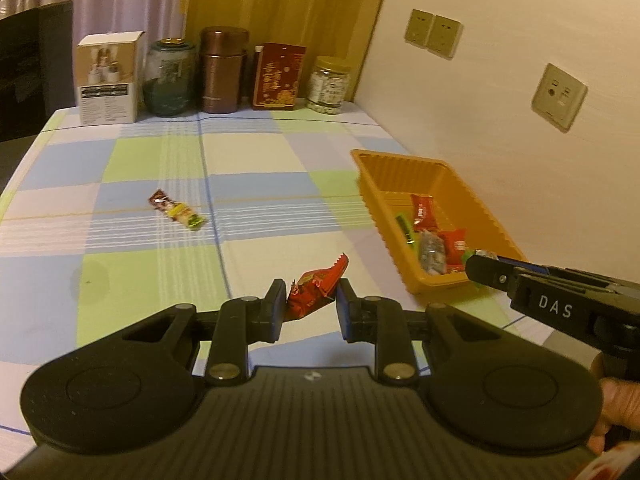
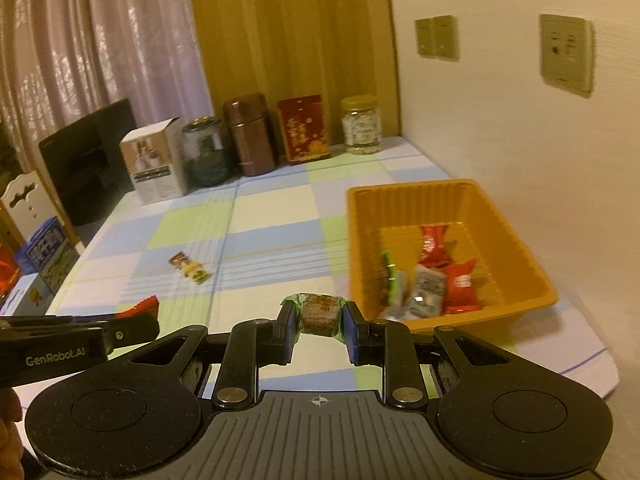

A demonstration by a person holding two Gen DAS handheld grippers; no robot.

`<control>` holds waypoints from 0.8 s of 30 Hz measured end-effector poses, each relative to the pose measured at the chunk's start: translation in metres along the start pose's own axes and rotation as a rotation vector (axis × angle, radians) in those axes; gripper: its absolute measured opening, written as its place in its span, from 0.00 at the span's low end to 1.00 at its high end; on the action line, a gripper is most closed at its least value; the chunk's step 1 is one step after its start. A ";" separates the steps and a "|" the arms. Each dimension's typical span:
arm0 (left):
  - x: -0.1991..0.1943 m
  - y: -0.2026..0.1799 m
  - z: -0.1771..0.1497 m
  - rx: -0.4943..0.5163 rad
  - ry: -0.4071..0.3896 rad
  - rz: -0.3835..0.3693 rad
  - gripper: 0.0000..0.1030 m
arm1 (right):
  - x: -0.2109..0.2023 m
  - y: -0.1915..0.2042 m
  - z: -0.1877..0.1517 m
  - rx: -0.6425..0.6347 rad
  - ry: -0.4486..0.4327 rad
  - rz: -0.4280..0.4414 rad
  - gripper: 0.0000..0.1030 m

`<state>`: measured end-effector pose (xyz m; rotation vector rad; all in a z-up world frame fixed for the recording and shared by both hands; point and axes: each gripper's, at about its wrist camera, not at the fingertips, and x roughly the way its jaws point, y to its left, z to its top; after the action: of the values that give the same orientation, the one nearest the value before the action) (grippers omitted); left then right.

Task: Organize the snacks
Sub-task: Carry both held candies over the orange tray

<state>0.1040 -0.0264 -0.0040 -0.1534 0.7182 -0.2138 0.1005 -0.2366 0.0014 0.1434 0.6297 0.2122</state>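
Observation:
My left gripper is shut on a red snack packet and holds it above the checked tablecloth. My right gripper is shut on a green-wrapped brown candy, held just left of the orange tray's near corner. The orange tray holds several wrapped snacks, among them red packets and a grey one. A brown and green snack bar lies alone on the cloth, also seen in the right wrist view. The right gripper's tip shows over the tray's near rim.
Along the back edge stand a white box, a glass jar, a brown canister, a red box and a pill jar. The wall runs close beside the tray. A black chair and boxes are at left.

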 end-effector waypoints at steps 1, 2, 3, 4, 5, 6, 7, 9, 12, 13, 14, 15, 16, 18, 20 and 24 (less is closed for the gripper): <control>0.001 -0.004 0.001 0.002 0.001 -0.008 0.23 | -0.002 -0.005 0.001 0.006 -0.003 -0.010 0.25; 0.003 -0.008 0.002 0.004 0.003 -0.017 0.23 | -0.004 -0.010 0.002 0.011 -0.004 -0.019 0.25; 0.004 -0.012 0.002 0.008 0.004 -0.022 0.23 | -0.007 -0.014 0.002 0.016 -0.006 -0.028 0.25; 0.006 -0.017 0.003 0.013 0.005 -0.027 0.23 | -0.009 -0.020 0.003 0.021 -0.009 -0.039 0.25; 0.007 -0.021 0.004 0.017 0.006 -0.034 0.23 | -0.010 -0.024 0.004 0.025 -0.009 -0.049 0.25; 0.009 -0.026 0.006 0.021 0.008 -0.042 0.23 | -0.012 -0.029 0.004 0.030 -0.010 -0.058 0.25; 0.011 -0.031 0.007 0.025 0.009 -0.048 0.23 | -0.014 -0.034 0.005 0.036 -0.011 -0.067 0.25; 0.014 -0.040 0.008 0.035 0.013 -0.063 0.23 | -0.016 -0.044 0.006 0.048 -0.011 -0.087 0.25; 0.019 -0.054 0.011 0.047 0.017 -0.082 0.23 | -0.019 -0.059 0.007 0.062 -0.011 -0.108 0.25; 0.021 -0.058 0.012 0.050 0.019 -0.087 0.23 | -0.020 -0.063 0.007 0.068 -0.010 -0.114 0.25; 0.023 -0.061 0.013 0.053 0.020 -0.091 0.23 | -0.020 -0.066 0.007 0.071 -0.010 -0.118 0.25; 0.025 -0.064 0.014 0.057 0.021 -0.096 0.23 | -0.020 -0.070 0.008 0.075 -0.009 -0.123 0.25; 0.027 -0.068 0.015 0.062 0.023 -0.100 0.23 | -0.021 -0.073 0.008 0.079 -0.009 -0.127 0.25; 0.030 -0.075 0.016 0.072 0.027 -0.108 0.23 | -0.021 -0.079 0.008 0.087 -0.008 -0.134 0.25; 0.034 -0.081 0.017 0.079 0.031 -0.113 0.23 | -0.020 -0.084 0.009 0.095 -0.008 -0.138 0.25; 0.042 -0.091 0.019 0.088 0.040 -0.124 0.23 | -0.020 -0.092 0.010 0.106 -0.007 -0.145 0.25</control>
<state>0.1346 -0.1233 0.0030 -0.1100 0.7381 -0.3667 0.1048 -0.3314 0.0023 0.1998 0.6418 0.0383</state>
